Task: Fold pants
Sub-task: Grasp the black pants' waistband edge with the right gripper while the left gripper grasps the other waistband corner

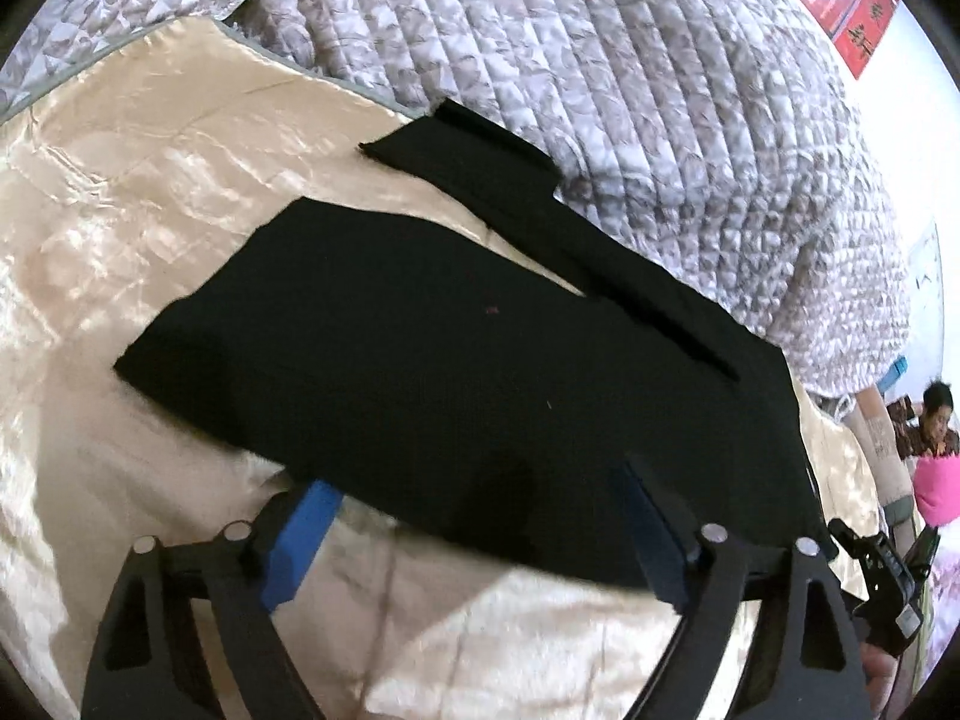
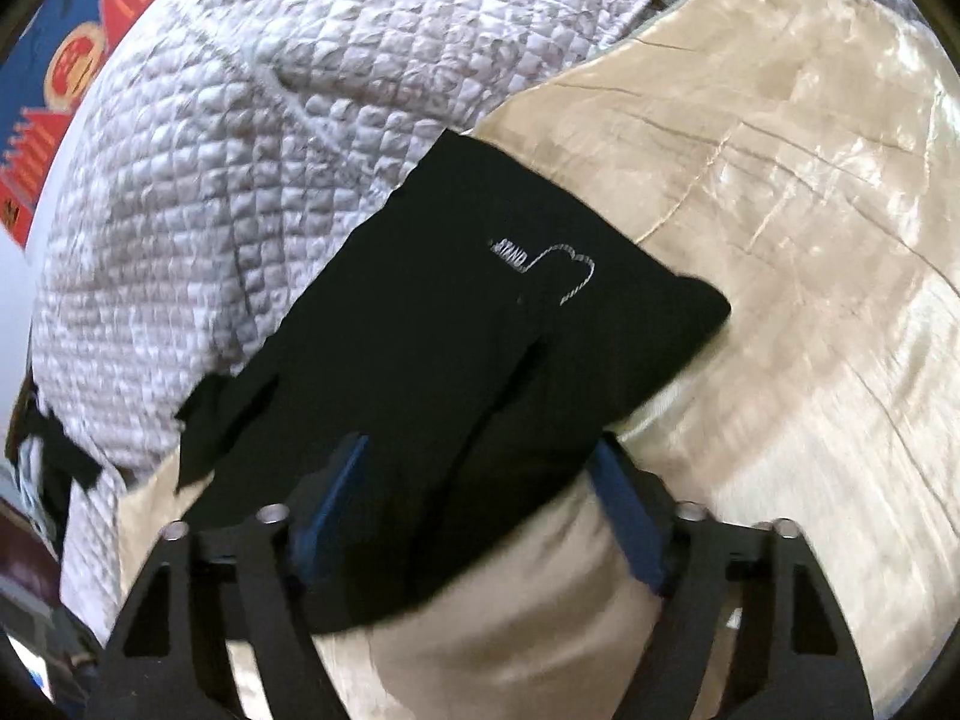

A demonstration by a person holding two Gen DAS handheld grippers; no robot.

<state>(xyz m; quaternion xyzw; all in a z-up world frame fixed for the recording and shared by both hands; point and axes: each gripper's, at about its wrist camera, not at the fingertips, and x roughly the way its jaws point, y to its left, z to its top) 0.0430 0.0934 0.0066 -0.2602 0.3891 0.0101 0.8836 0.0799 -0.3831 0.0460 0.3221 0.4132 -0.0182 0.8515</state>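
Black pants lie flat on a shiny beige bedspread, with two legs reaching away toward a quilted blanket. My left gripper stands open over the near hem. One blue finger slips under the cloth edge and the other finger rests above it. In the right wrist view the pants show a small white embroidered logo. My right gripper is open astride the near end of the cloth. Its fingers do not press on the cloth.
A grey-white quilted blanket is heaped behind the pants, also the quilted blanket. The beige bedspread spreads wide to the right. A person sits at the far right edge. A red and blue poster hangs on the wall.
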